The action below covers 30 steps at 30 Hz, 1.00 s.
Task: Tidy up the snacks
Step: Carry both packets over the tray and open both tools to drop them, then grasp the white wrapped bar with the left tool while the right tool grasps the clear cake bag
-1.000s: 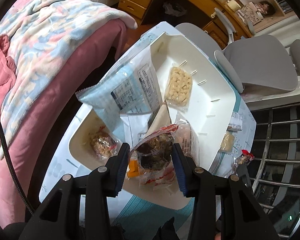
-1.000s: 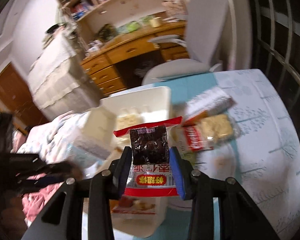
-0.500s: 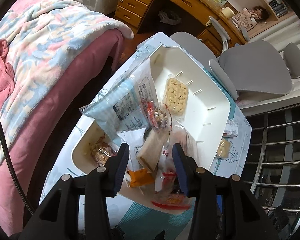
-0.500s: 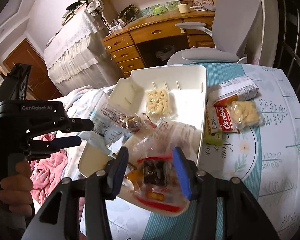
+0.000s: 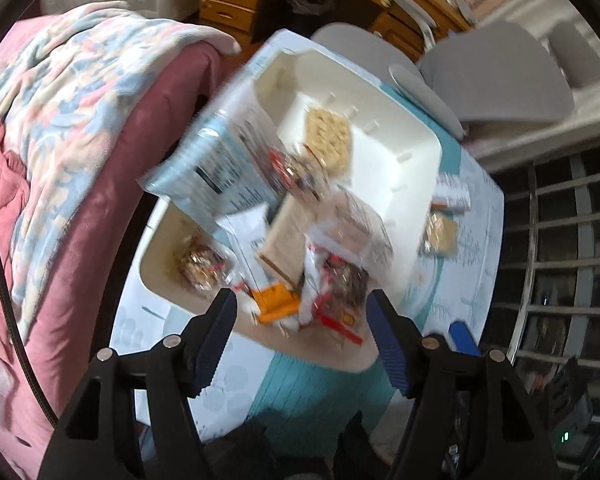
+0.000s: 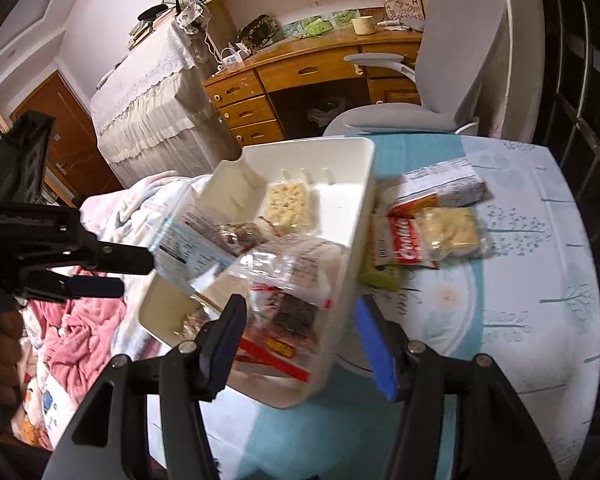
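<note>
Snacks mostly fill your white bin (image 6: 352,216). Cracker packs (image 6: 432,236) wait on the counter (image 6: 540,280) at two o'clock. Both your right gripper (image 6: 300,340) and left gripper (image 5: 300,320) are opening, empty.

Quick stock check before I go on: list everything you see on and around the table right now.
white bin: one, on the table, holding most snacks
pale cracker pack: one, clear wrap, far end of the bin
light blue bag: one, leaning over the bin's left wall
dark snack pack with red trim: one, near end of the bin, lying free
orange packet: one, near end of the bin
red-label cracker pack: one, on the table right of the bin
grey-white pack: one, on the table behind it
tablecloth: teal and white
office chair: grey, beyond the table
wooden desk: behind the chair
left gripper: jaws opening, nothing gripped
right gripper: jaws opening, nothing gripped
</note>
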Tool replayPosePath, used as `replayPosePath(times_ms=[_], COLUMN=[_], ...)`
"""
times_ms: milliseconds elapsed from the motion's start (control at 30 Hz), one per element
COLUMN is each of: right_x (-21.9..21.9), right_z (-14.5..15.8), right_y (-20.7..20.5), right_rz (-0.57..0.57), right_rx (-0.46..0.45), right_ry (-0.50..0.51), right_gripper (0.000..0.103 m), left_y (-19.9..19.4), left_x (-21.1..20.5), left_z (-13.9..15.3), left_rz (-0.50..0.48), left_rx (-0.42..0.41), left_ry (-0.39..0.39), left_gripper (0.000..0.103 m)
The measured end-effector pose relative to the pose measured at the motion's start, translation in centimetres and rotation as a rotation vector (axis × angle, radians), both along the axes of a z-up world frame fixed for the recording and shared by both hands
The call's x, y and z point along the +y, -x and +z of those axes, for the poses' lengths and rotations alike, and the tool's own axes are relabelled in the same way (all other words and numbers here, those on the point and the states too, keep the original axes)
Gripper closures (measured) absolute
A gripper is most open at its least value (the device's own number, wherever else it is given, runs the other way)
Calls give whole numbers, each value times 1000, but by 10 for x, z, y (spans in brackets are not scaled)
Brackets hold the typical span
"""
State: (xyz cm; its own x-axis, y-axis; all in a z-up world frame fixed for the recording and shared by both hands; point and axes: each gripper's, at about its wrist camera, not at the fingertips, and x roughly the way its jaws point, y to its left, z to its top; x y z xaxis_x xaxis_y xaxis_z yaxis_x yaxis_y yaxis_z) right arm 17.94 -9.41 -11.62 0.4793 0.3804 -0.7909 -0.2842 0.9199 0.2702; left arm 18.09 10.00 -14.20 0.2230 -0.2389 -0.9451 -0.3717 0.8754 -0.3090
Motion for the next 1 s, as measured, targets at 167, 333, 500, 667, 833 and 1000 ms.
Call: replayPosePath(times_ms=[167, 333, 500, 667, 833, 1000], right_x=[-28, -54, -78, -96, -105, -109], right_z=[3, 4, 8, 7, 0, -12], right_y=[2, 1, -4, -10, -21, -40], right_rz=[-2, -22, -40, -43, -33, -16], right_rx=[-46, -85, -125, -157, -178, -192], right_ry=[64, 142, 184, 217, 249, 258], right_gripper=[39, 39, 31, 22, 22, 21], left_y=[-4, -19, -41, -64, -90, -125], left_x=[-33, -61, -86, -115, -147, -181], left_z=[17, 33, 44, 56, 64, 66], left_rz=[-130, -250, -350, -451, -564, -674], left_rx=[16, 10, 8, -15, -45, -55], left_ry=[-26, -49, -72, -164, -216, -266], left_gripper=[36, 35, 34, 34, 33, 30])
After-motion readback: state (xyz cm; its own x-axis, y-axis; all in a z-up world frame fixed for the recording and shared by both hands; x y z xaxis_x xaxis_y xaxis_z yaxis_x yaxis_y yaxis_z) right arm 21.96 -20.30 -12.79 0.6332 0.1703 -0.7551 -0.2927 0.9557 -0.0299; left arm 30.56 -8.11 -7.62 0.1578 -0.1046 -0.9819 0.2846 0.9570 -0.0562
